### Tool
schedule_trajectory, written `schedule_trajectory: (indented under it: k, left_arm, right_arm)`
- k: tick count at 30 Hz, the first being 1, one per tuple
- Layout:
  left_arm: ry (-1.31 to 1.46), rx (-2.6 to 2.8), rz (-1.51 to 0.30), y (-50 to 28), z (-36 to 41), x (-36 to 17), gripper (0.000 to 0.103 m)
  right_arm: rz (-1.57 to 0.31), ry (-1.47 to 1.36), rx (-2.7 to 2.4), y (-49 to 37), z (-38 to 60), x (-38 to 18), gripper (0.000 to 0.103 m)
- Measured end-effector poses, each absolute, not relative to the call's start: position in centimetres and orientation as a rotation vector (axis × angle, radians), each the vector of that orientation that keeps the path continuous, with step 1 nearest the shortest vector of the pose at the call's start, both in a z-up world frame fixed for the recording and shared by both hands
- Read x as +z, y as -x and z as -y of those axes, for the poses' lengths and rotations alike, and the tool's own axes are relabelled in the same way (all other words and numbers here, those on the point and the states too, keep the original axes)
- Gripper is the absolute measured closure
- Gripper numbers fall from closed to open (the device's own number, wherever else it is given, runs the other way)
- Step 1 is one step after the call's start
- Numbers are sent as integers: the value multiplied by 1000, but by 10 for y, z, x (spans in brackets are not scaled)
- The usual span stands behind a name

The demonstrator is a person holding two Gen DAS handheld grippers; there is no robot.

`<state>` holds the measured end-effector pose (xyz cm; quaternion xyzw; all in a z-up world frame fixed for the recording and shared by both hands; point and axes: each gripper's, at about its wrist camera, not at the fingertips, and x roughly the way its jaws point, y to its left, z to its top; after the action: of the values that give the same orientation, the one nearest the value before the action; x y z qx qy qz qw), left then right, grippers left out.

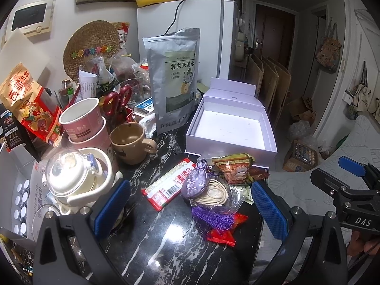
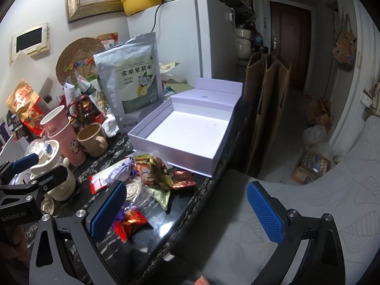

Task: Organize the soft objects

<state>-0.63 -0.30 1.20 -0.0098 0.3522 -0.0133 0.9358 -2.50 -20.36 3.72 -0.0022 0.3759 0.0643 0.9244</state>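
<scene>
A pile of soft packets lies on the black marble table (image 1: 152,237) in front of an empty white box (image 1: 228,130) (image 2: 190,133). In it are a purple sachet with a tassel (image 1: 197,182) (image 2: 121,172), a red-and-white snack packet (image 1: 168,185) (image 2: 98,182), a clear bag with a cream coil (image 1: 217,193), foil snack packs (image 1: 234,166) (image 2: 156,173) and a red foil wrapper (image 1: 225,232) (image 2: 130,222). My left gripper (image 1: 190,209) is open just short of the pile. My right gripper (image 2: 187,210) is open over the table's right edge, beside the pile.
At the left stand a tan mug (image 1: 130,142), stacked pink cups (image 1: 83,121), a white teapot (image 1: 78,178) and red scissors (image 1: 118,99). A silver pouch (image 1: 175,80) stands behind the box. Off the table's right edge are cardboard sheets (image 2: 266,109) and a pale mattress (image 2: 332,190).
</scene>
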Motion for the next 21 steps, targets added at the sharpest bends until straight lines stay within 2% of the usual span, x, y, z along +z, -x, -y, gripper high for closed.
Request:
schedule_trajectory:
  k: [21]
  left_arm:
    - [20, -50, -719, 10, 8, 9, 0]
  right_arm:
    - [-763, 9, 126, 28, 206, 40, 0]
